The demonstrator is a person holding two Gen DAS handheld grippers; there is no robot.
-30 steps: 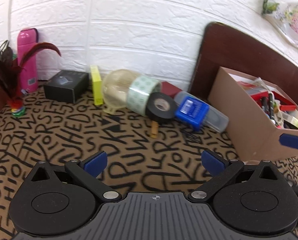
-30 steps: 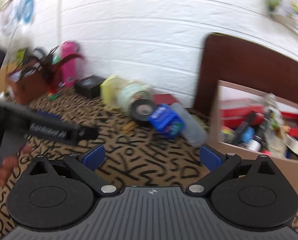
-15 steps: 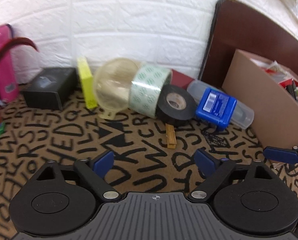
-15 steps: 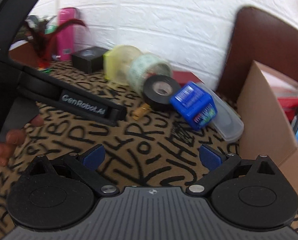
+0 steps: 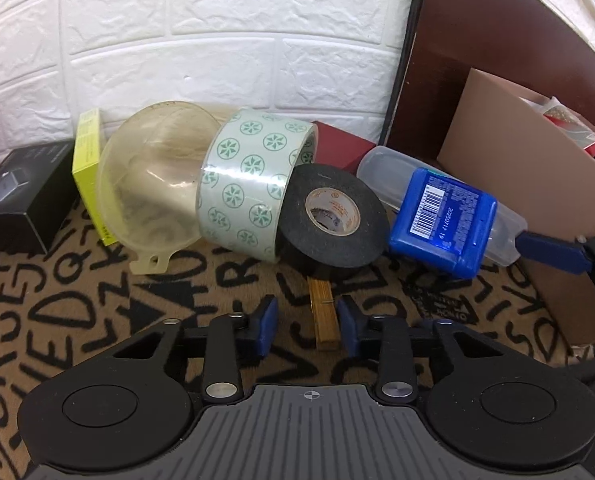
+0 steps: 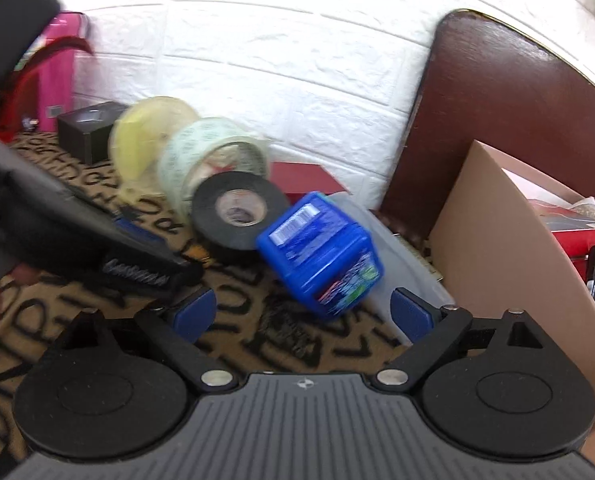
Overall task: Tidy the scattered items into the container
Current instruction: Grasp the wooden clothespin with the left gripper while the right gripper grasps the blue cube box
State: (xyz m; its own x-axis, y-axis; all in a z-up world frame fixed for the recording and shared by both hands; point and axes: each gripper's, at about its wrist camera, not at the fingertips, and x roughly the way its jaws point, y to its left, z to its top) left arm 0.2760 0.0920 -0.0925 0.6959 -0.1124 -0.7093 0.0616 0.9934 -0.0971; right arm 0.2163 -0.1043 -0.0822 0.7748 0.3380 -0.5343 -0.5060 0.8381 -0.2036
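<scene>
Left gripper (image 5: 307,322) jaws half-closed around the wooden clothespin (image 5: 324,317), not clamped; right gripper (image 6: 304,314) spread wide; blue box (image 5: 443,222) reads "20250717 19"

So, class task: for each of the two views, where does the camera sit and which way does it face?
Left wrist: sits behind the left tool, low over the mat, facing the wall; its fingers straddle the wooden clothespin.
Right wrist: behind the right tool, facing the blue box; the left tool crosses its left side.
Shared: black tape roll, blue box, cardboard box.

Wooden clothespin (image 5: 324,312), matt black tape roll (image 5: 331,220), glossy blue plastic box (image 5: 443,224), cardboard container (image 5: 537,184)
</scene>
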